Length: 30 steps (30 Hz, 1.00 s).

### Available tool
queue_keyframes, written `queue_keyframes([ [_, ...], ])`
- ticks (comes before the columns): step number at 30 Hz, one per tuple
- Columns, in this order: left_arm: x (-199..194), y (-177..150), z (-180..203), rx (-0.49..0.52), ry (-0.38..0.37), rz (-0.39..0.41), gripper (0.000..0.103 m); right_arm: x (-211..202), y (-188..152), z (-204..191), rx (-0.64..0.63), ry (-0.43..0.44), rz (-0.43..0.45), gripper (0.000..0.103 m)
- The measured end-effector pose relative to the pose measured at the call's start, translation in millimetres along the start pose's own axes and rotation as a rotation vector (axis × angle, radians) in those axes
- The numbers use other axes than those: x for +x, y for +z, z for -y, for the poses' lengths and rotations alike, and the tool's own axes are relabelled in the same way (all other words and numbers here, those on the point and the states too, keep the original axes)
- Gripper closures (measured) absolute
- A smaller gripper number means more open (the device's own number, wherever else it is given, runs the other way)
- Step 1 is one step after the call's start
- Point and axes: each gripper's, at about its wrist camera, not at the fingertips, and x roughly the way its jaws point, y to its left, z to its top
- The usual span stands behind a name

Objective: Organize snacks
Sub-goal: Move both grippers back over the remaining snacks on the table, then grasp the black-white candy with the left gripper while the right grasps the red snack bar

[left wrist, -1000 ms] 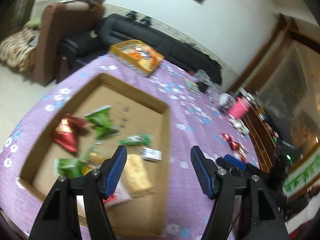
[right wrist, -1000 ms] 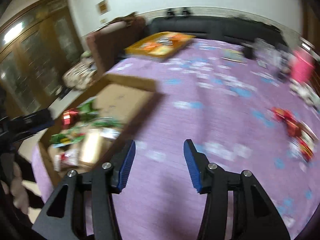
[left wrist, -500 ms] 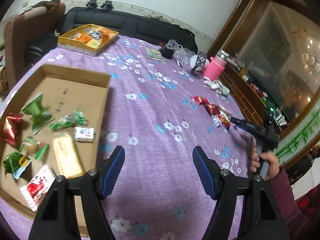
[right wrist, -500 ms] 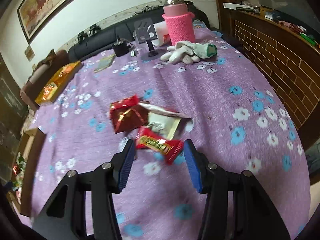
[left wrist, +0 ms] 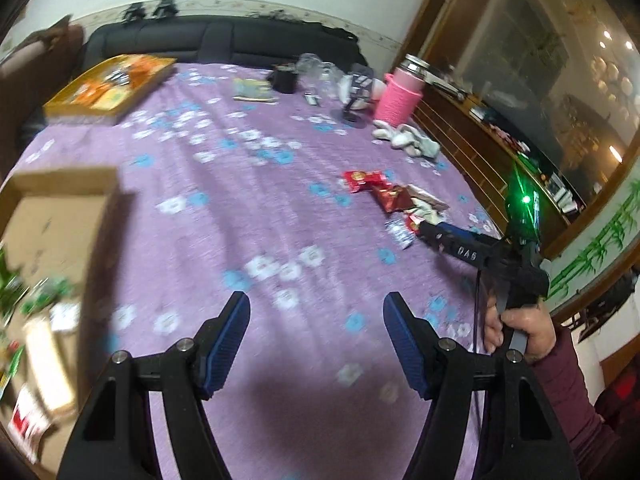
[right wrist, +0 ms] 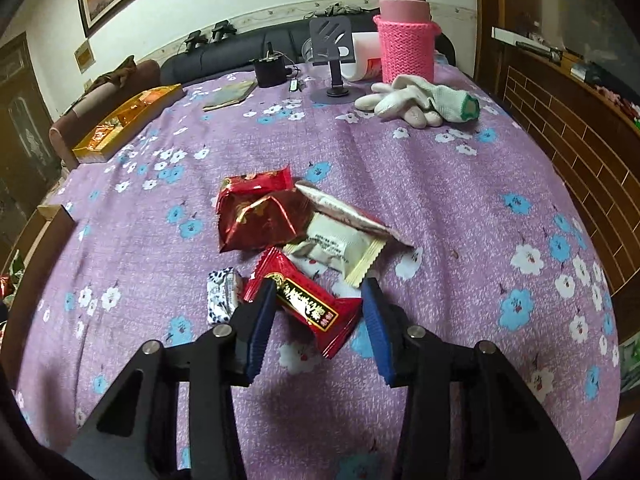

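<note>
A pile of snack packets lies on the purple flowered tablecloth [right wrist: 460,184]. In the right wrist view my right gripper [right wrist: 318,300] is open, its jaws on either side of a red packet with a black label [right wrist: 308,304]. Beside it lie a small blue-and-white candy [right wrist: 222,294], two red foil packets [right wrist: 256,216] and a cream packet [right wrist: 340,248]. My left gripper [left wrist: 316,320] is open and empty above the cloth. The cardboard box [left wrist: 60,216] with several snacks is at its left. The right gripper [left wrist: 452,242] shows at the pile [left wrist: 384,192].
A pink knitted-sleeve flask [right wrist: 406,36], white gloves [right wrist: 416,100], a phone stand [right wrist: 334,60], a black cup [right wrist: 270,68] and a booklet [right wrist: 230,96] stand at the far side. A yellow tray of sweets [right wrist: 124,120] is far left. A black sofa [left wrist: 224,40] lies beyond.
My left gripper has swung right, from over the box to the open cloth. My right gripper has moved down to the snack pile, and its jaws now flank the red packet.
</note>
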Motion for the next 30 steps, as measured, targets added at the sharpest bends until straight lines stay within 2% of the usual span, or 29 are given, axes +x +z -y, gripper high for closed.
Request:
queue_keyframes([
  [3,22.9,10.6,19.0,0.029,-0.034,-0.021,0.035,-2.1,-1.2,5.0,0.046,0.045,-0.029,0.059],
  [7,61.7,25.4,54.5,0.116,-0.059,-0.036,0.035,-4.0,-3.5,23.8,0.168,0.130,-0.061,0.058],
  [8,69.5,28.3,60.2,0.136,-0.069,-0.036,0.042,-4.9,-3.8,28.8,0.193,0.139,-0.063,0.058],
  [9,77.4,31.8,65.3,0.152,-0.075,-0.042,0.059,-6.6,-4.1,34.1,0.214,0.138,-0.059,0.058],
  [11,99.2,38.3,76.4,0.166,-0.081,-0.077,0.072,-9.7,-4.7,42.2,0.242,0.120,-0.048,0.058],
  [14,121.9,42.4,88.9,0.184,-0.072,-0.088,0.071,-9.9,-6.5,51.1,0.285,0.132,-0.056,0.058],
  [20,161.0,42.0,103.2,0.254,-0.005,-0.140,0.071,-9.9,-3.2,48.8,0.279,0.137,-0.061,0.053],
  [21,160.4,40.4,103.9,0.268,0.009,-0.119,0.082,-10.6,-2.6,49.6,0.278,0.141,-0.056,0.052],
  [22,161.1,38.8,104.2,0.278,0.017,-0.121,0.085,-11.7,-2.3,50.1,0.274,0.141,-0.049,0.051],
  [25,157.7,37.1,99.3,0.270,0.019,-0.116,0.086,-13.7,-1.8,49.2,0.255,0.141,-0.036,0.048],
  [30,143.0,37.0,88.1,0.232,0.006,-0.096,0.086,-14.7,1.2,31.8,0.140,0.089,0.004,0.040],
])
